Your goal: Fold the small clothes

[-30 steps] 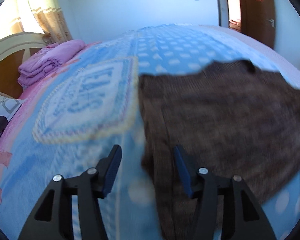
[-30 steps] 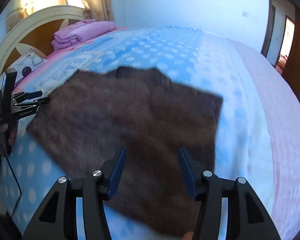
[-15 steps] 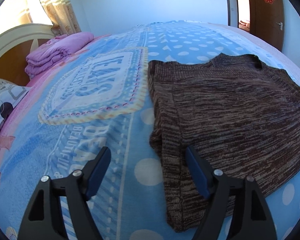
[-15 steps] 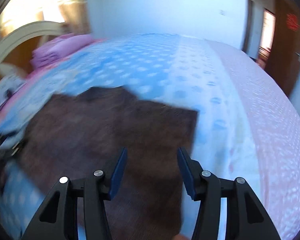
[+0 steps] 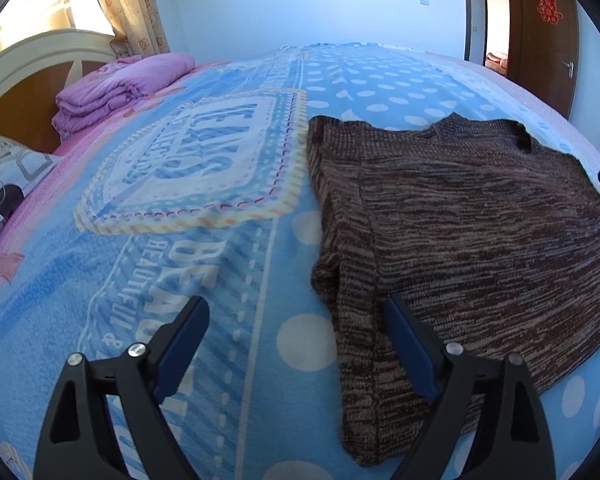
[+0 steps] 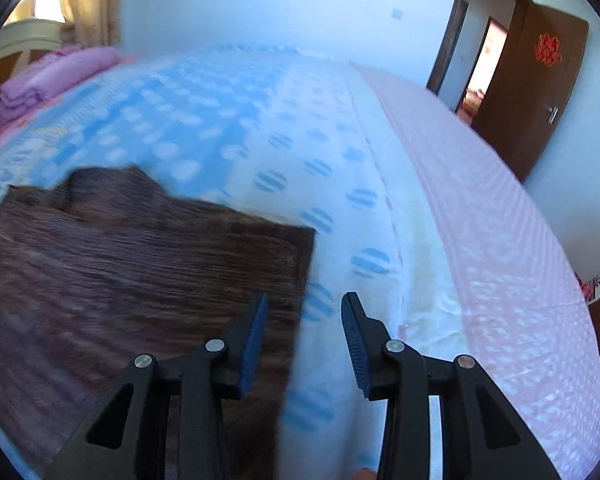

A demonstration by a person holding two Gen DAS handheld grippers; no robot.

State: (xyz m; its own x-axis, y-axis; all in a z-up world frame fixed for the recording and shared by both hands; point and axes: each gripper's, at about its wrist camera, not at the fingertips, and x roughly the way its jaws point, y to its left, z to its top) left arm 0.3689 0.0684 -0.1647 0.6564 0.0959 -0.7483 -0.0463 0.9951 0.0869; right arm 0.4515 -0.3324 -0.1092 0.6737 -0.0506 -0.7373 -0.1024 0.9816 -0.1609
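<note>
Left gripper (image 5: 296,326) had its fingers (image 5: 182,334) spread wide and empty, hovering low over the bed (image 5: 204,280). Its right finger sat above the sweater's near-left strip; its left finger was over bare blanket. Right gripper (image 6: 304,320) was also spread and held nothing. Its left finger was over the sweater's right edge, its right finger over the white dotted sheet.

Sweater (image 5: 480,232) lay flat on the bed, brown knit, neckline at 12 o'clock and hem towards the camera. In the left view it filled the 1 to 5 o'clock area. In the right view (image 6: 140,280) it sat at 8 to 10 o'clock, blurred. A strip along its left side looked already doubled over, with a raised seam line running 12 to 6. The right side edge looked straight; whether it was folded I couldn't tell through the blur.

Step judged: picking side edges for the next fold, early in the task. To do it well, each gripper should straddle one edge fully before closing, pinching all layers and not just the top one. The knit looked soft and stretchy, so lift both sides at equal height and carry them evenly or the panel will skew. Keep the fingers from snagging the blanket under the edge.

Folded purple quilt (image 5: 116,88) sat at 10 o'clock near the headboard (image 5: 24,68), well apart. Door (image 5: 548,32) was at 1 o'clock.
</note>
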